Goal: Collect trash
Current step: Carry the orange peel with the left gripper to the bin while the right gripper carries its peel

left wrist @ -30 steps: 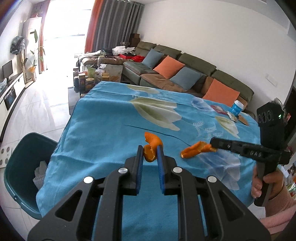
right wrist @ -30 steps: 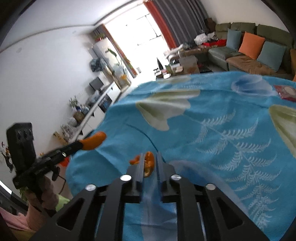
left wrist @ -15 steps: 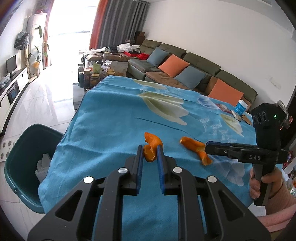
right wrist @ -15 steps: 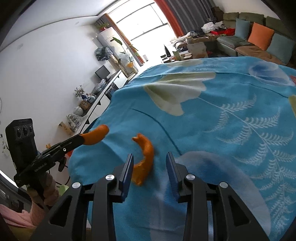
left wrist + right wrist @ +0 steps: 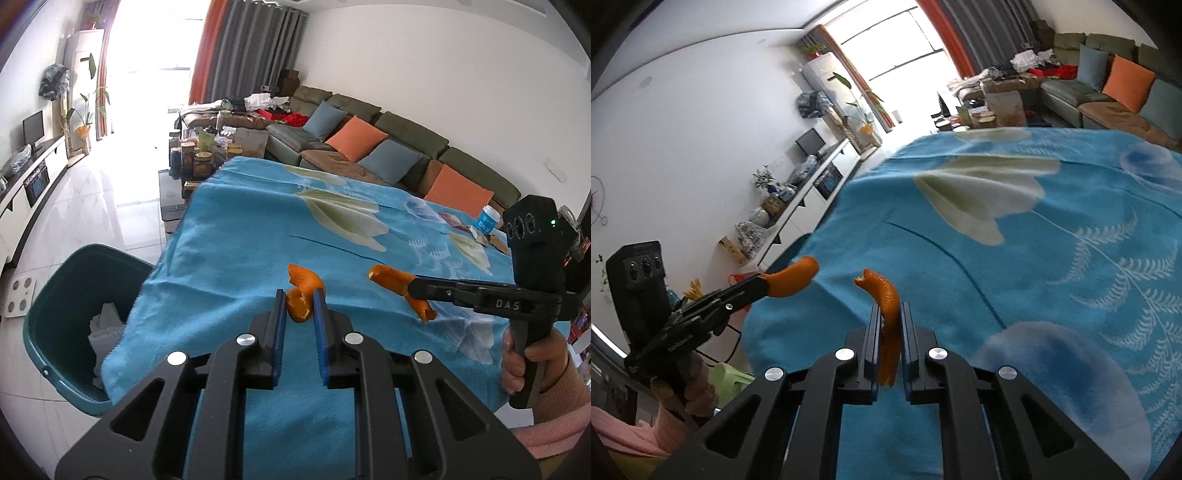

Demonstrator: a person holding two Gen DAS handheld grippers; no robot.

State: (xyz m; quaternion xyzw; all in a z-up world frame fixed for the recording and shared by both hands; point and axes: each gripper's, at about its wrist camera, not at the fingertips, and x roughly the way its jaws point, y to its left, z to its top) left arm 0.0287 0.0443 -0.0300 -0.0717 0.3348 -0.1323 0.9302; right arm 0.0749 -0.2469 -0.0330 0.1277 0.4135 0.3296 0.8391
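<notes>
Your left gripper [image 5: 299, 306] is clamped on a curled piece of orange peel [image 5: 301, 295], held above the near part of the counter's blue flowered cloth [image 5: 258, 229]; your right gripper [image 5: 889, 317] has just been closing and now pinches a second, longer strip of orange peel [image 5: 886, 299] between its pads, the strip's free end curving up and to the left beyond the fingertips; seen from your left wrist, that strip [image 5: 395, 282] sticks out on both sides of the slim black jaws, lifted above the cloth; your right hand [image 5: 532, 365], in a pink sleeve, grips the handle below; the teal bin [image 5: 55, 306] stands on the floor just beside the counter's left corner, with white paper [image 5: 103, 328] lying inside it.
</notes>
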